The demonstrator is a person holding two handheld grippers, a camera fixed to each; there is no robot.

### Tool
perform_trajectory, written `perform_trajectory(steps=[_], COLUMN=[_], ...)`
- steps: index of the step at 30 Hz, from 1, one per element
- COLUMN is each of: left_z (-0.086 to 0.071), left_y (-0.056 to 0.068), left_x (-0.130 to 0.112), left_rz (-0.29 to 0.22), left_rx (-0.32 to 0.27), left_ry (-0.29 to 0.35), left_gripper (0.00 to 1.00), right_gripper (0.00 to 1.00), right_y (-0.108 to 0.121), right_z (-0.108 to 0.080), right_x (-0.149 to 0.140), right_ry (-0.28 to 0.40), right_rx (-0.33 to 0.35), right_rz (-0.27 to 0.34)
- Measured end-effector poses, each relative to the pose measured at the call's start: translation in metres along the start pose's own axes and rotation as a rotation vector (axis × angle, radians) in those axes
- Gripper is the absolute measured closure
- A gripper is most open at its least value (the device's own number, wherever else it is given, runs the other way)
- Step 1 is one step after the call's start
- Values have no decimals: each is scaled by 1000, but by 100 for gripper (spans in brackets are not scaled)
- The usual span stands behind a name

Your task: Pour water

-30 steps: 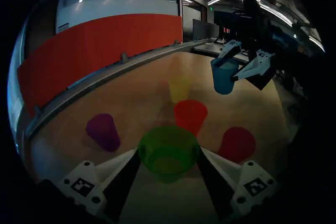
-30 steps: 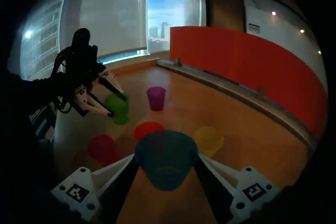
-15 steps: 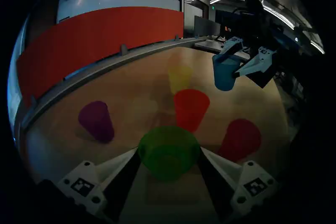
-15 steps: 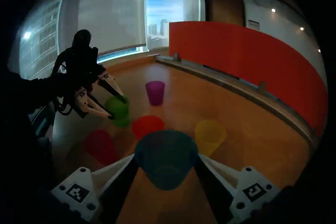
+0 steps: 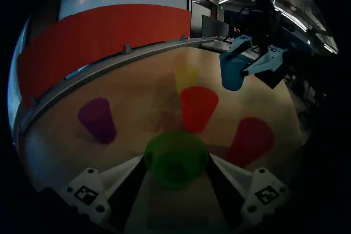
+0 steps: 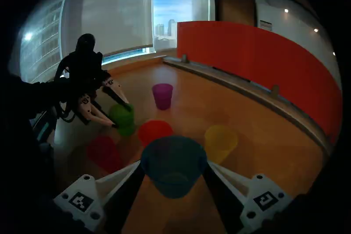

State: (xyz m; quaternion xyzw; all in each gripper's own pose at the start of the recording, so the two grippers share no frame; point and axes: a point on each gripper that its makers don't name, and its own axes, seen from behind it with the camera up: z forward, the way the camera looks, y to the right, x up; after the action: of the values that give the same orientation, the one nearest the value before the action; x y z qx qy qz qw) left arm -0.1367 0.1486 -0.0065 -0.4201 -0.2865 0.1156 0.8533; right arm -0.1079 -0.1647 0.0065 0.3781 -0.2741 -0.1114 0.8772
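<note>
Green cup lower in L tongs

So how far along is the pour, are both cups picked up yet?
Done: both cups are gripped. The left gripper is shut on the green cup, the right gripper on the blue cup, which hangs plainly clear of the table. In hand: the two cups are held upright and apart, neither tipped. Left: bring them together and pour. Whether either holds water I cannot tell.
</note>
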Motion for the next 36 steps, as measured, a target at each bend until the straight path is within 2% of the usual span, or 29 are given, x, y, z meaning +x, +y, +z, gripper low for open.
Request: perform_trajectory(steps=[14,36], left_z=[0,0], left_y=[2,1], left_x=[-3,-4], left_rz=[-11,8], left_rx=[-11,-16], left_ry=[9,-12], left_gripper=[12,11], right_gripper=[9,9], right_y=[0,-4], right_z=[4,14], right_x=[-10,-30], right_ry=[-16,-38], right_rx=[-4,-6], right_rz=[5,9])
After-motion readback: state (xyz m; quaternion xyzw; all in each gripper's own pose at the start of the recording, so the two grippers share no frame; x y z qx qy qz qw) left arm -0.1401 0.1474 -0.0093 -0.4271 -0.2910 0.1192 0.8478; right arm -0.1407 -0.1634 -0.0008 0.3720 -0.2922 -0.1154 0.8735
